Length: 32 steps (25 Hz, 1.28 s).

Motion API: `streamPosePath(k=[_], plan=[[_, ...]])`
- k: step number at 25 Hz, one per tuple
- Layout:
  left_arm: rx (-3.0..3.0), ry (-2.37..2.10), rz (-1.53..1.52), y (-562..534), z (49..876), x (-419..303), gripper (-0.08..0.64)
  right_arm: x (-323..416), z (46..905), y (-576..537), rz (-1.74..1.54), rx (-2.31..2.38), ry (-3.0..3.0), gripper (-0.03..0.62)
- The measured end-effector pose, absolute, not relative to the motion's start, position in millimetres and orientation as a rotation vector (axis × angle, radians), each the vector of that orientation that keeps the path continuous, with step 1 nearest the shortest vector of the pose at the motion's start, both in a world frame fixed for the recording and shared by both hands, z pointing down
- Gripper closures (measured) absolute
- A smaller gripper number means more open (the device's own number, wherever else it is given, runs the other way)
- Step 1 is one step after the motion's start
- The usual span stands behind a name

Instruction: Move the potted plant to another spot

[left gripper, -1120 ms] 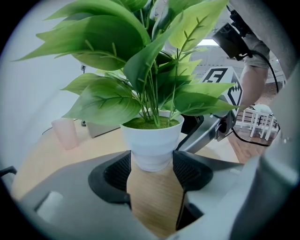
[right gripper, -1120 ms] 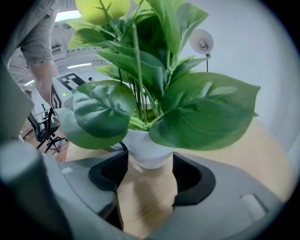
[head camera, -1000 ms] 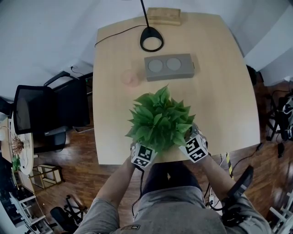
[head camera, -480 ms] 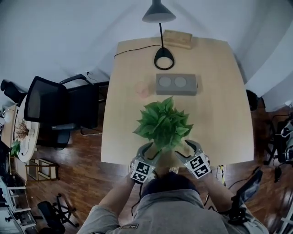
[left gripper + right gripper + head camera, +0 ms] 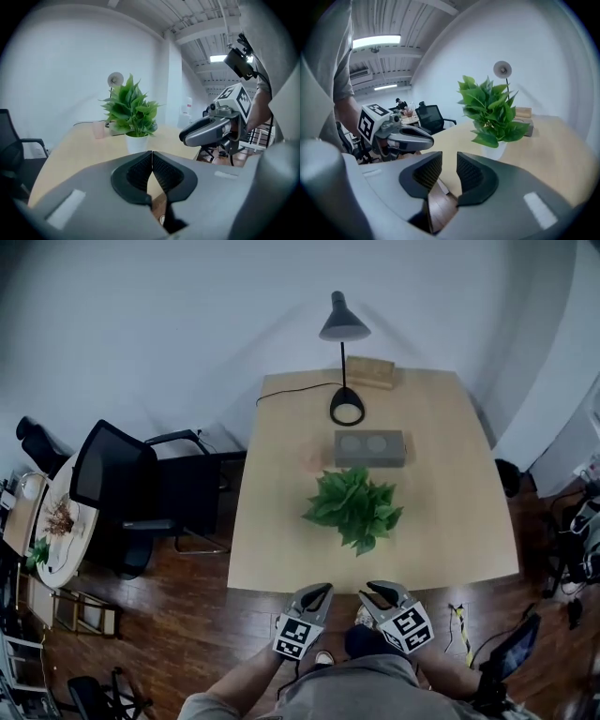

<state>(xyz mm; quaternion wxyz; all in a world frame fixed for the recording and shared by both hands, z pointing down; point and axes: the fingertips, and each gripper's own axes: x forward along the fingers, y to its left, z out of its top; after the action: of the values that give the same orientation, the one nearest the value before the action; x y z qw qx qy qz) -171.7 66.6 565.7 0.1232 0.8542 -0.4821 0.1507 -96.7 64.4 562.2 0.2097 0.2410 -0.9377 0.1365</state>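
The potted plant [image 5: 354, 507], green leaves in a white pot [image 5: 136, 142], stands alone on the light wooden table [image 5: 272, 549], near the middle. Both grippers hover off the table's near edge, well short of the plant. My left gripper [image 5: 317, 594] has just been closing and is shut with nothing between its pads [image 5: 152, 153]. My right gripper [image 5: 378, 591] has also just been closing; a narrow gap [image 5: 449, 157] still shows between its pads, and nothing is in it. In each gripper view the plant [image 5: 490, 110] stands ahead and the other gripper [image 5: 185, 136] is alongside.
Behind the plant lie a grey block with two round recesses [image 5: 369, 447] and a pink cup [image 5: 310, 455]. A black desk lamp [image 5: 343, 329] and a wooden box [image 5: 367, 372] stand at the far edge. A black office chair [image 5: 122, 488] is left of the table.
Both grippers have let go of the plant and drawn back past the table's near edge, with their jaws narrowing. The plant stays on the table. The head view has backed away.
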Motion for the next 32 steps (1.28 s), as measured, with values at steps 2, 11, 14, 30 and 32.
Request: streamPosePath(k=[2,11,14,30,32], plan=[[2.521,-1.39,0.391,82.5,549.9,-174.7,0.558,-104.1,545.2,85.1,0.373,0.702,-2.631,0.5],[2.5,-1.274,0.268,174.5,522.7,-175.1,0.558,-99.9,514.7,185.7,0.436,0.848,-2.616,0.586],[2.516,-1.237,0.265,191.3,517.4,-163.5,0.558,-90.3,512.3,200.8,0.443,0.857,-2.601,0.586],[2.522,-1.348,0.134,216.4,473.4,-132.7,0.558,-75.2,472.3,217.3,0.41,0.837,-2.735,0.586],[2.519,-1.361,0.13,217.9,473.2,-133.5,0.558,-74.3,471.2,218.8,0.403,0.838,-2.739,0.586]])
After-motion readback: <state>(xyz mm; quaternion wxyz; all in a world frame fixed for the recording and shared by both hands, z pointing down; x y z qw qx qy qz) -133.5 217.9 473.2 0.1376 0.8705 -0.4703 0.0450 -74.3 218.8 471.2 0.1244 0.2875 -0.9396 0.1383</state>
